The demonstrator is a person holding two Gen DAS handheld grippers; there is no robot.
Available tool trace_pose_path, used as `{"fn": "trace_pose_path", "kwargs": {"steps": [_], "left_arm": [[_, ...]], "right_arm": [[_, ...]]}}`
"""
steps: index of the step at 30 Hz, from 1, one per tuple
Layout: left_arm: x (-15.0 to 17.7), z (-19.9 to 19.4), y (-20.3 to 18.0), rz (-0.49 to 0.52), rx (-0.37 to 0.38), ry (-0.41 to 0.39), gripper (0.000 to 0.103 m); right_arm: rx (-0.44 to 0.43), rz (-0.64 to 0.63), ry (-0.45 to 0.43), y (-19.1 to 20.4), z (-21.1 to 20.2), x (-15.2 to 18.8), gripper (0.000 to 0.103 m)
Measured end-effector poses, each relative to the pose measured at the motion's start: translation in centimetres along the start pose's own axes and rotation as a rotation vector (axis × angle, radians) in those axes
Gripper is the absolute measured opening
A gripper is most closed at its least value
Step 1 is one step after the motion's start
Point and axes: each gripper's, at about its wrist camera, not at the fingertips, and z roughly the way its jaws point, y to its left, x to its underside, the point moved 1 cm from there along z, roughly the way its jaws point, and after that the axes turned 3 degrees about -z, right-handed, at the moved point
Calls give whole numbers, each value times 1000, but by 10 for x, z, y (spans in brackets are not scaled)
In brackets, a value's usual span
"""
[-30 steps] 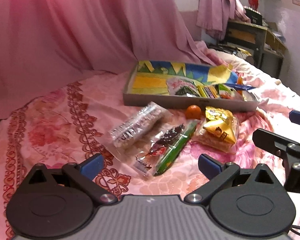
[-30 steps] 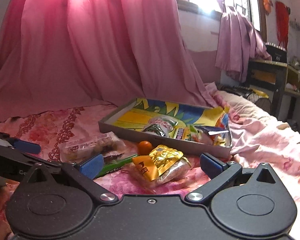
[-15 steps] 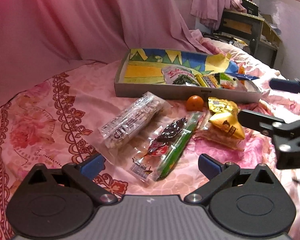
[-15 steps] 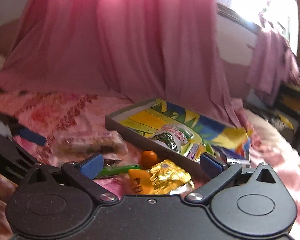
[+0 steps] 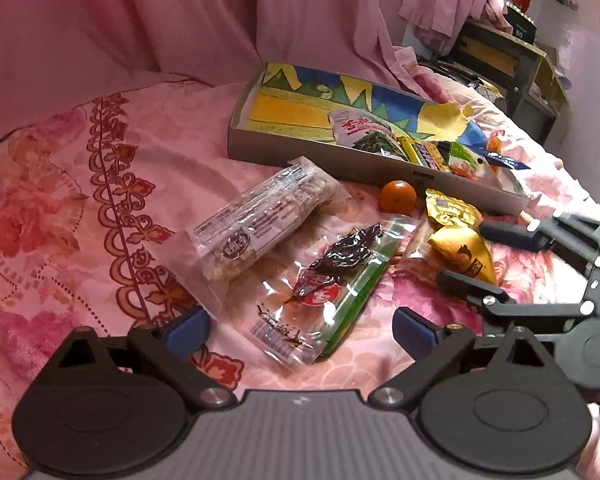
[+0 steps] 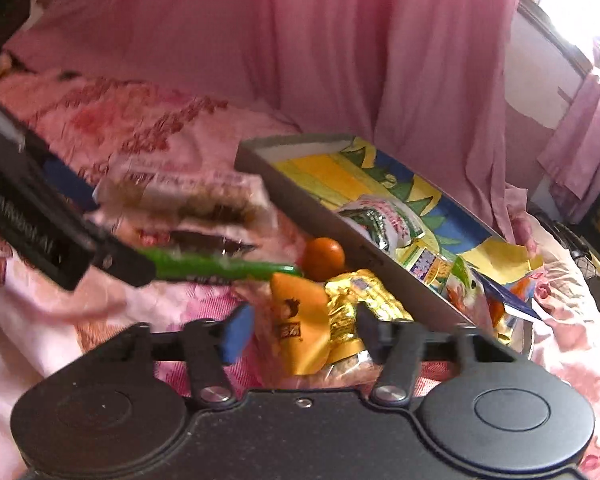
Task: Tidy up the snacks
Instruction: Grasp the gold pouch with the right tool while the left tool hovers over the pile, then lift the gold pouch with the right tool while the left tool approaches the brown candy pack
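A shallow grey box (image 5: pixel 340 162) with a colourful lining holds several snack packets (image 5: pixel 364 134). In front of it on the pink bedspread lie a clear packet of bars (image 5: pixel 260 220), a clear packet with dark fruit and a green stick (image 5: pixel 332 284), a small orange (image 5: pixel 398 196) and a yellow-gold packet (image 5: pixel 462 248). My left gripper (image 5: pixel 300 330) is open just short of the clear fruit packet. My right gripper (image 6: pixel 304 330) is open with its fingers on either side of the yellow-gold packet (image 6: pixel 324 320), its jaws narrowed but apart from it. It also shows in the left wrist view (image 5: pixel 496 264).
A pink curtain (image 5: pixel 180 20) hangs behind the bed. A dark desk (image 5: pixel 500 60) stands at the far right. The box (image 6: pixel 340 216) lies just beyond the orange (image 6: pixel 324 254). The bedspread (image 5: pixel 60 200) stretches to the left.
My right gripper has moved forward and down until its fingers straddle the yellow-gold packet, and the jaws have narrowed. My left gripper has come a little closer to the clear packets.
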Motion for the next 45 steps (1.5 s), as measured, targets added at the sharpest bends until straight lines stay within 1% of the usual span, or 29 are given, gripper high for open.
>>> {"fn": "trace_pose_path", "kwargs": {"steps": [2, 4, 5, 8, 11, 14, 18, 21, 23, 27, 30, 31, 32, 33, 35, 37, 39, 40, 41, 44, 45], "left_arm": [[0, 0, 0, -16, 12, 2, 96], [0, -1, -2, -22, 16, -1, 93], [1, -2, -2, -20, 20, -2, 91], [1, -5, -4, -28, 44, -4, 85], [2, -7, -5, -43, 64, 3, 79], [4, -11, -9, -42, 77, 5, 75], [11, -15, -17, -31, 113, 15, 74], [15, -19, -25, -1, 115, 22, 73], [15, -22, -28, 4, 115, 12, 73], [10, -23, -27, 21, 77, -12, 74], [6, -20, -18, -6, 52, -9, 75], [4, -17, -14, -17, 52, -3, 75], [2, -14, -10, -26, 48, 4, 76], [2, -12, -7, -29, 46, 12, 76], [1, -6, -1, -33, 60, 31, 80], [-1, -1, 3, -47, 74, 30, 83], [-5, 3, 5, -45, 78, 24, 83], [-7, 5, 6, -38, 78, 21, 84], [-9, 7, 7, -37, 78, 20, 84], [-14, 14, 10, -64, 88, 23, 85], [-16, 16, 10, -67, 86, 26, 85]], "right_arm": [[3, 0, 9, 0, 1, 1, 44], [-6, 7, 10, -1, 0, 0, 39], [-12, 7, 11, -1, 0, -1, 35], [-13, -21, 15, 4, -2, -1, 30], [-12, -50, 16, 8, -5, -2, 29], [-27, -47, 14, 8, -10, -2, 29], [-51, -67, 32, 12, -17, -1, 29], [-57, -94, 41, 16, -27, 2, 29], [-66, -101, 46, 18, -34, 4, 29], [-76, -110, 69, 23, -41, 6, 29], [-89, -117, 90, 27, -42, 9, 30], [-93, -121, 99, 28, -42, 10, 31], [-96, -123, 105, 29, -41, 11, 37], [-94, -123, 112, 29, -41, 11, 45], [-86, -105, 115, 26, -40, 11, 49], [-98, -62, 103, 20, -41, 9, 54], [-115, -2, 91, 12, -42, 5, 63], [-126, 36, 86, 8, -42, 3, 64], [-144, 80, 82, 3, -42, 2, 67], [-197, 224, 86, -11, -39, 0, 80], [-206, 283, 91, -16, -36, 0, 81]]}}
